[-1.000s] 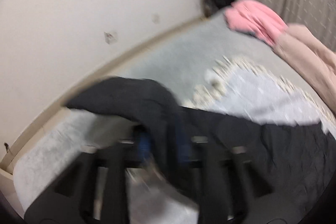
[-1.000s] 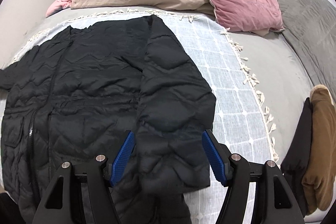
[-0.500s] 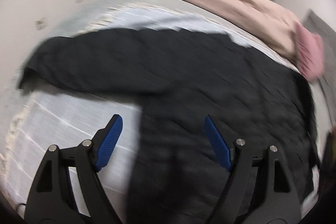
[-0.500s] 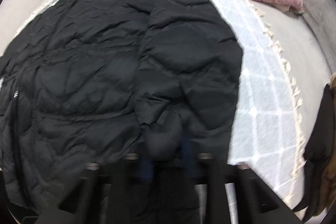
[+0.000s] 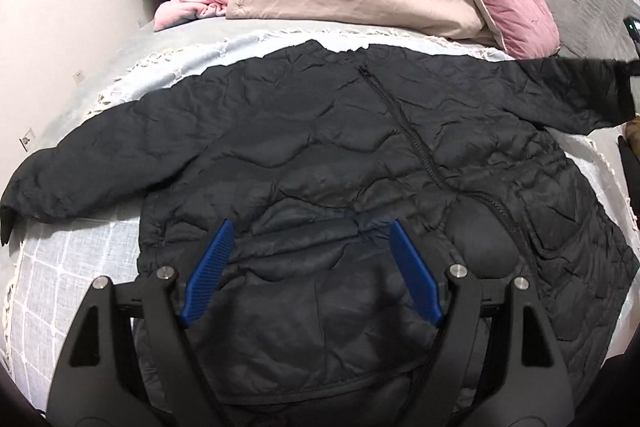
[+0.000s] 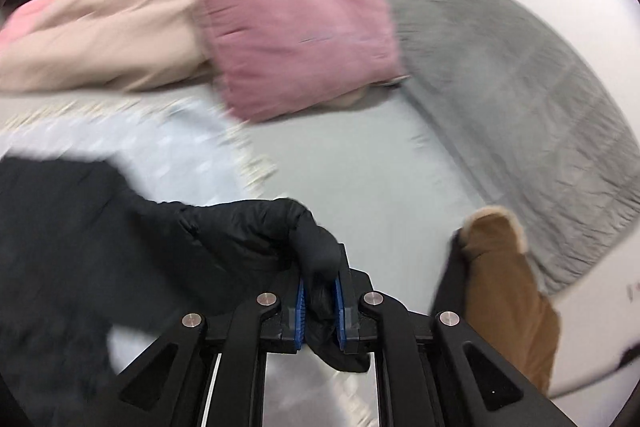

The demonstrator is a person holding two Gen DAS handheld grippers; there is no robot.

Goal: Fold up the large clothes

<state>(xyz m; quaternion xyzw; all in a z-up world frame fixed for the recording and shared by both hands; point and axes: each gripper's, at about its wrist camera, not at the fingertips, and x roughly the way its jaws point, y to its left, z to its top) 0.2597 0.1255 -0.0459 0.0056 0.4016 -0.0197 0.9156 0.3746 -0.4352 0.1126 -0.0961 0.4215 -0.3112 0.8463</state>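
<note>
Black quilted puffer jacket (image 5: 340, 163) lay spread, zip up, on pale checked throw (image 5: 72, 267) over bed. Right gripper (image 6: 320, 303) clamped on black sleeve cuff (image 6: 316, 259) — sleeve lifted, stretched outward. Left gripper (image 5: 310, 267) wide, empty, above hem. Step judged: spreading sleeves. Next — lay sleeve flat, let go.

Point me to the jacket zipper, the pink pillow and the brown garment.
jacket zipper (image 5: 412, 131), left wrist view, midway down the zipper line.
pink pillow (image 5: 516, 11), left wrist view, centre of its face.
brown garment (image 6: 504, 283), right wrist view, middle of the brown fabric.
</note>
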